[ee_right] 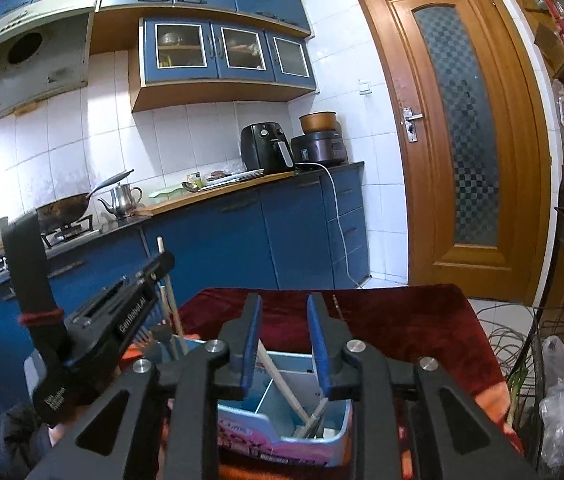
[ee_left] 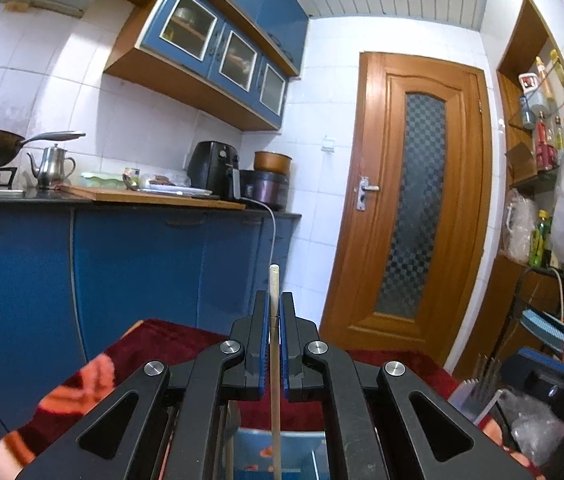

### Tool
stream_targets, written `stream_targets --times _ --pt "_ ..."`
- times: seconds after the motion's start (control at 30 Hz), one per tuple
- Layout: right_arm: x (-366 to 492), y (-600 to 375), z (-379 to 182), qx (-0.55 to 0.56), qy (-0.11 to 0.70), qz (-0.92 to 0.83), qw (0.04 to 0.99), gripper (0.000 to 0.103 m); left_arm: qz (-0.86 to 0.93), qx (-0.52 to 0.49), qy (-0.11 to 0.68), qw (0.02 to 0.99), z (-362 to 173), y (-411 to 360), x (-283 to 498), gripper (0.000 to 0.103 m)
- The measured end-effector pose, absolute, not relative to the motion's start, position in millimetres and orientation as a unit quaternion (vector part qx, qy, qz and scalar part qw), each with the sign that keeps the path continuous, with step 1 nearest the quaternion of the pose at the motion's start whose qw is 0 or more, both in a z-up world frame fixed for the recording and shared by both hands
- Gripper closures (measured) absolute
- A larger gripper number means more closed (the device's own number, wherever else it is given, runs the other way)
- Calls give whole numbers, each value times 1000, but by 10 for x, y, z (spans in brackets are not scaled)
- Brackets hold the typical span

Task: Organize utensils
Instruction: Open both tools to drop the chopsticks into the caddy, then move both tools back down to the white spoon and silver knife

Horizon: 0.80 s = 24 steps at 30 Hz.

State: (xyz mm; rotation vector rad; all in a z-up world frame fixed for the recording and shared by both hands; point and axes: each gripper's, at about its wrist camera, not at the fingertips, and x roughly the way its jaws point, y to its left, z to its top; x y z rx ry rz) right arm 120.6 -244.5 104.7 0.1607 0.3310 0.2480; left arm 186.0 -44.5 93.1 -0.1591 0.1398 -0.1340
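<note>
**Chopstick held upright over the box**

Chopstick stands clamped between the fingers of the left gripper, its top poking above them and its lower end hanging into the blue divided box on the red cloth-covered table.

The right gripper hovers above the same box with its fingers apart and nothing between them.

The pinch is narrow and sits partway along the stick, so the stick could swivel or slide. Let go while tilted, it may catch the divider or fall across the other chopsticks lying slanted inside.

Only the right wrist view shows the box's compartments and those loose sticks, with the left gripper seen from the side. Only the left wrist view shows the clamp itself straight on.
</note>
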Motion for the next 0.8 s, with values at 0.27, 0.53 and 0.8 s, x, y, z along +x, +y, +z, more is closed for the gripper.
stream_targets --times 0.27,0.53,0.8 --pt "962 -2481 1120 84 171 123 974 75 -78 -65 99 990 957 -483 1709 75" --pt "732 -2534 1156 96 182 115 972 74 -101 -42 122 986 1075 -508 1463 71" --pt "552 -2497 1121 96 207 115 967 71 -111 -18 156 981 1190 -485 1159 71"
